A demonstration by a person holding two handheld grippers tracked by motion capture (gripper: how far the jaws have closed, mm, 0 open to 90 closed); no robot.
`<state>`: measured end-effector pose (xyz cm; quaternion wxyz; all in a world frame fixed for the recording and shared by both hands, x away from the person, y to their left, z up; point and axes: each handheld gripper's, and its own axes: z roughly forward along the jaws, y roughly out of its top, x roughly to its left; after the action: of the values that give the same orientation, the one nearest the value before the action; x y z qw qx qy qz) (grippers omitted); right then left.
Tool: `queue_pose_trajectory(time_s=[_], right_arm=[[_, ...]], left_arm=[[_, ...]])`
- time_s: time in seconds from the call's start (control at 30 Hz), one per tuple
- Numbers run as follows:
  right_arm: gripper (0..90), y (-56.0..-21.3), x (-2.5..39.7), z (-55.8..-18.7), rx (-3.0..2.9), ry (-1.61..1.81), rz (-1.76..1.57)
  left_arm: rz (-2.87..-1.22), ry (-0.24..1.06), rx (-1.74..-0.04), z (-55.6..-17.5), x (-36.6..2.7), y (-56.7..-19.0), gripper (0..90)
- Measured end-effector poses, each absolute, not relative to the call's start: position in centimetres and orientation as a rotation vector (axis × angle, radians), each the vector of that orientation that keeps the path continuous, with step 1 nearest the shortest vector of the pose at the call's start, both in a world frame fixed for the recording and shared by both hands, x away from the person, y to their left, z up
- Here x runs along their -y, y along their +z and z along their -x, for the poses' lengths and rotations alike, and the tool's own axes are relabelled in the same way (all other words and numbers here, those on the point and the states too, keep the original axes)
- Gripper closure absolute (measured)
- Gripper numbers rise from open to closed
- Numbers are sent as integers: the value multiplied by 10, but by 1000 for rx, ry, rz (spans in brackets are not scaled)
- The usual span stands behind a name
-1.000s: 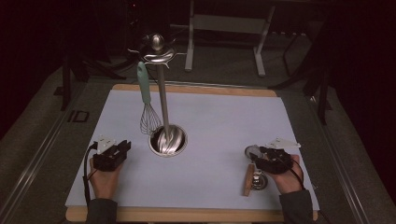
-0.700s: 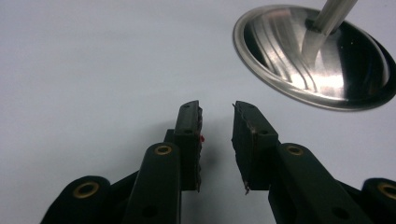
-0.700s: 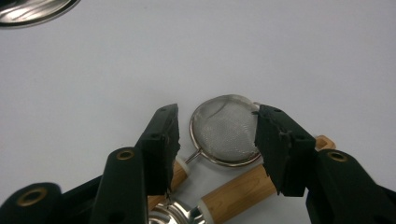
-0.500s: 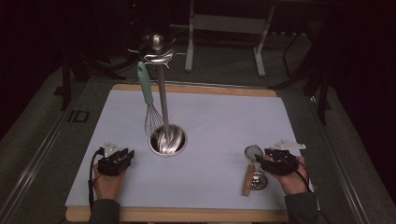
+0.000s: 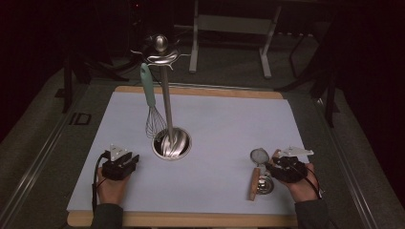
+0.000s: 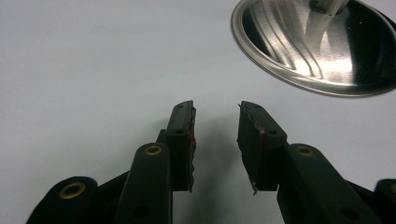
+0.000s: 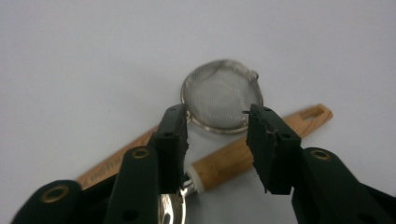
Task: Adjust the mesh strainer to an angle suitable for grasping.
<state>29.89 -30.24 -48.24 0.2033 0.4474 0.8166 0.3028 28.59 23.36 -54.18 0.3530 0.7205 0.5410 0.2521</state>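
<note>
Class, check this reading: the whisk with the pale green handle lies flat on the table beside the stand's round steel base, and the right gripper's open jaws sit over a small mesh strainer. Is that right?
Not quite. The high view shows the whisk hanging from the top of the stand, not lying flat. The rest holds: the right gripper is open over the mesh strainer.

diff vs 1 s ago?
Left tool pulled back toward the person, away from the stand base; its jaws are open and empty. Right tool eased back slightly, open over the small strainer. Whisk and stand unchanged.
</note>
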Motion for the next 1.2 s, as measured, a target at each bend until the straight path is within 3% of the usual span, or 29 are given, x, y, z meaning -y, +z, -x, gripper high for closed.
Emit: queue_pose_trajectory(time_s=[0.17, 0.2, 0.33, 1.2], right_arm=[[718, -494, 296, -293, -2354, 778, -1203], [776, -500, 292, -291, -2377, 744, -1178], [821, -501, 287, -290, -2400, 732, -1143], [821, -512, 253, -304, -2454, 731, -1118]], left_arm=[[-1870, 657, -1394, -286, -233, -542, 662], [-1872, 657, -1390, -285, -233, -542, 662], [-1874, 659, -1388, -285, -233, -542, 662], [-1881, 660, -1387, -286, -232, -542, 658]])
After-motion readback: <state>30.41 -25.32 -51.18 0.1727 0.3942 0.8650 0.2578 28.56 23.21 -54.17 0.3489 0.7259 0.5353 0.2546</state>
